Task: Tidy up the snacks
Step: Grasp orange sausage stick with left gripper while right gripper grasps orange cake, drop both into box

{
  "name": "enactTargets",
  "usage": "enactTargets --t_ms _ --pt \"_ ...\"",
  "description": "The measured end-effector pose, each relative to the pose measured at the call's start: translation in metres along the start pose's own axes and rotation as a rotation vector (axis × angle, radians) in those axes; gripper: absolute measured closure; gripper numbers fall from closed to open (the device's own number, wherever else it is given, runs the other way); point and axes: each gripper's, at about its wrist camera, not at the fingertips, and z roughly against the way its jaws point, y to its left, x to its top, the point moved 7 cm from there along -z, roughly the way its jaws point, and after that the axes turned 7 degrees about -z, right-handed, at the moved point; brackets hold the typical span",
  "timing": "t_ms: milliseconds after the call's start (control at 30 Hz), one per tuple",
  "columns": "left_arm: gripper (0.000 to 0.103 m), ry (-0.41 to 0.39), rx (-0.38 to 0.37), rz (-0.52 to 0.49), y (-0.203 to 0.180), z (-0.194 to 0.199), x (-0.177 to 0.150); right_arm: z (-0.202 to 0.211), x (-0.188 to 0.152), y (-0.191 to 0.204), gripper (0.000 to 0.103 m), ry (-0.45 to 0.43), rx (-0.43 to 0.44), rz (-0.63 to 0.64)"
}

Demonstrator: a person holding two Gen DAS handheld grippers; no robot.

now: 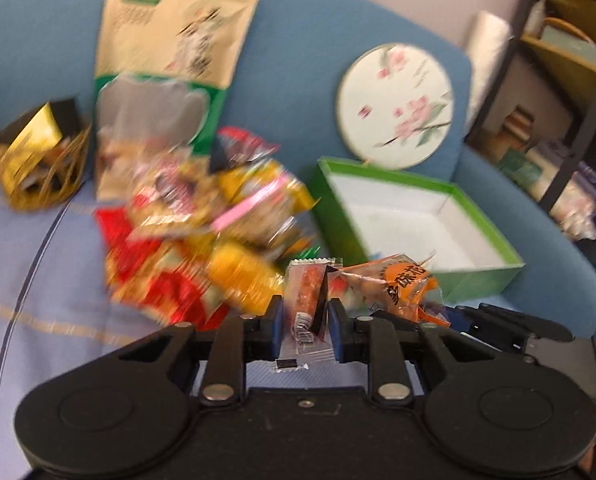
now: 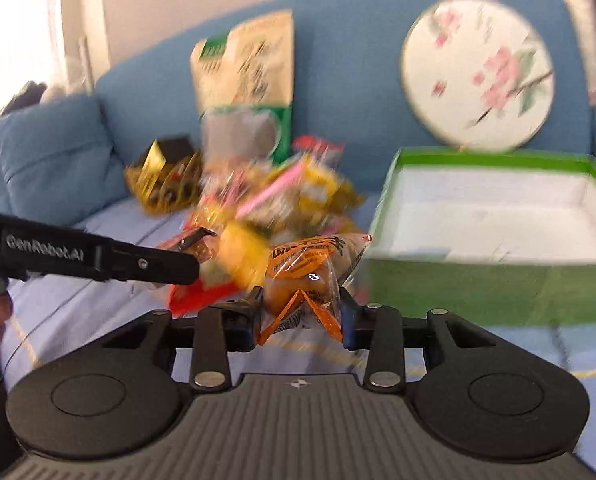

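Observation:
My left gripper (image 1: 303, 316) is shut on a small clear packet with a reddish snack (image 1: 303, 300), held just in front of the snack pile (image 1: 202, 224). My right gripper (image 2: 301, 312) is shut on an orange snack packet (image 2: 305, 266), held left of the open green box (image 2: 493, 216). That orange packet (image 1: 401, 284) and the right gripper also show in the left wrist view, beside the green box (image 1: 417, 216). The left gripper's body (image 2: 98, 258) shows in the right wrist view, left of the pile (image 2: 282, 200). The box's white inside looks empty.
A tall beige and green pouch (image 1: 170, 72) leans on the blue sofa back (image 1: 298, 60). A gold wire basket (image 1: 38, 160) holds small packets at left. A round floral fan (image 1: 395, 106) stands behind the box. A dark shelf unit (image 1: 569, 100) stands at right. A blue cushion (image 2: 54, 152) lies at left.

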Motion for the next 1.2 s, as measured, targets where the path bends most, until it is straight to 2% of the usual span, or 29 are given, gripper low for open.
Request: enactTargets --t_ms 233,367,433,533,700,767,800,833,900,967,1033,1133,1200 --pt "0.049 -0.003 -0.039 -0.044 -0.036 -0.033 0.034 0.014 0.04 -0.055 0.038 -0.122 -0.16 -0.04" --pt "0.049 0.004 -0.05 -0.09 -0.057 -0.062 0.045 0.015 0.054 -0.094 0.038 -0.15 -0.259 -0.082" --pt "0.048 0.019 -0.058 -0.114 -0.069 -0.082 0.048 0.014 0.057 -0.113 0.038 -0.151 -0.306 -0.097" --pt "0.048 0.036 -0.071 -0.121 -0.082 -0.107 0.05 0.008 0.056 -0.133 0.038 -0.138 -0.332 -0.131" --pt "0.047 0.069 -0.086 -0.132 -0.094 -0.141 0.048 -0.007 0.055 -0.145 0.037 -0.097 -0.371 -0.068" --pt "0.043 0.078 -0.084 -0.139 -0.095 -0.151 0.046 -0.013 0.051 -0.149 0.035 -0.071 -0.38 -0.058" --pt "0.038 0.079 -0.083 -0.141 -0.096 -0.155 0.045 -0.016 0.049 -0.151 0.029 -0.056 -0.388 -0.055" --pt "0.026 0.076 -0.084 -0.142 -0.095 -0.158 0.044 -0.019 0.046 -0.152 0.026 -0.041 -0.394 -0.047" --pt "0.0 0.052 -0.076 -0.14 -0.093 -0.159 0.043 -0.02 0.044 -0.152 0.018 -0.026 -0.425 -0.006" --pt "0.0 0.013 -0.056 -0.112 -0.086 -0.149 0.045 -0.012 0.048 -0.15 0.0 -0.067 -0.465 0.036" --pt "0.0 -0.038 -0.076 -0.066 -0.078 -0.127 0.049 0.005 0.054 -0.144 0.0 -0.142 -0.463 0.04" --pt "0.0 -0.099 -0.021 -0.046 -0.059 -0.09 0.051 0.025 0.055 -0.13 0.0 -0.202 -0.422 0.035" --pt "0.0 -0.11 0.024 -0.027 -0.043 -0.066 0.044 0.031 0.052 -0.12 0.0 -0.207 -0.397 0.028"
